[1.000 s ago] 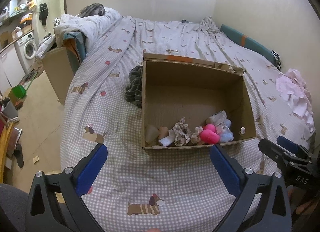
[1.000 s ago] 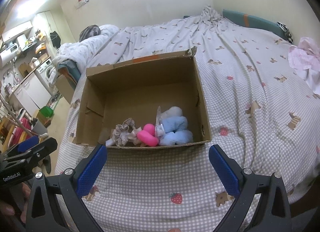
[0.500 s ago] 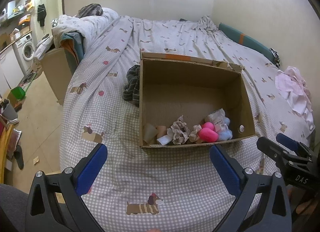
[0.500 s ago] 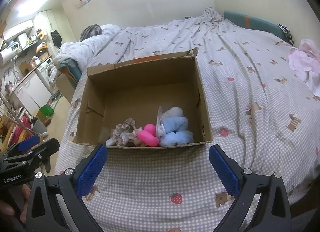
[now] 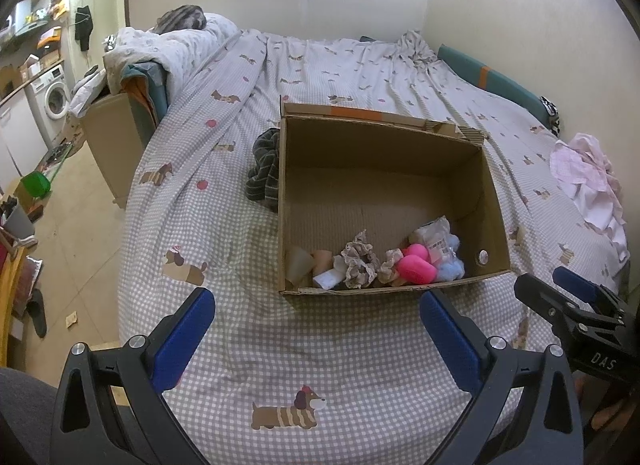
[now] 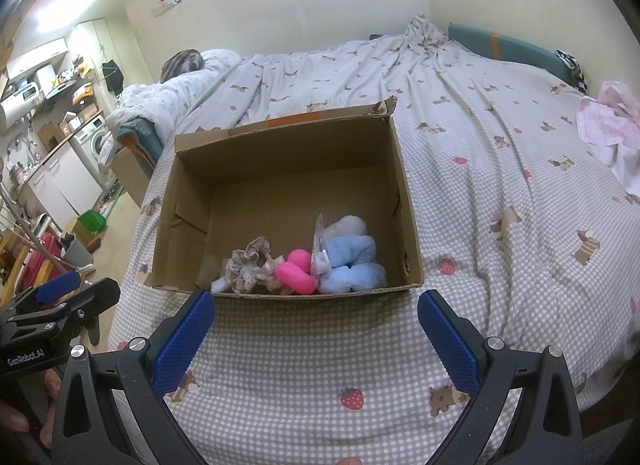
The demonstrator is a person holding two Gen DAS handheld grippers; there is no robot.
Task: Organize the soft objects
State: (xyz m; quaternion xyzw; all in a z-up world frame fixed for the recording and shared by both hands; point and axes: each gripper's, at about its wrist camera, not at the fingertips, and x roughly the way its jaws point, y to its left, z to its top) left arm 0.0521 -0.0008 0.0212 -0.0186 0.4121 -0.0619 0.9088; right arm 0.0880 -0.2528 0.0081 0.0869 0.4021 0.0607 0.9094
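Observation:
An open cardboard box (image 5: pixel 492 193) (image 6: pixel 408 201) stands on the bed. Along its near wall lie soft things: a pink plush (image 5: pixel 416 267) (image 6: pixel 298 273), a blue plush (image 5: pixel 450 265) (image 6: pixel 352 261), a beige frilly scrunchie (image 5: pixel 360 261) (image 6: pixel 246 263) and a wrapped white item (image 5: pixel 434 235). A dark striped cloth (image 5: pixel 264 169) lies against the box's left outer wall. My left gripper (image 5: pixel 316 339) is open and empty, hovering above the bedsheet in front of the box. My right gripper (image 6: pixel 316 339) is also open and empty, just before the box's near wall.
A pink-white garment (image 5: pixel 588 181) (image 6: pixel 612 129) lies on the bed at the right. Bundled bedding (image 5: pixel 160 53) and a brown box (image 5: pixel 108 137) sit at the bed's far left. The floor drops off left, with a green bin (image 5: pixel 36 185) and a washing machine (image 5: pixel 54 101).
Both grippers have drifted slightly back and up from the box; the view shifts a little. Both stay open and empty. The things in the box have not moved.

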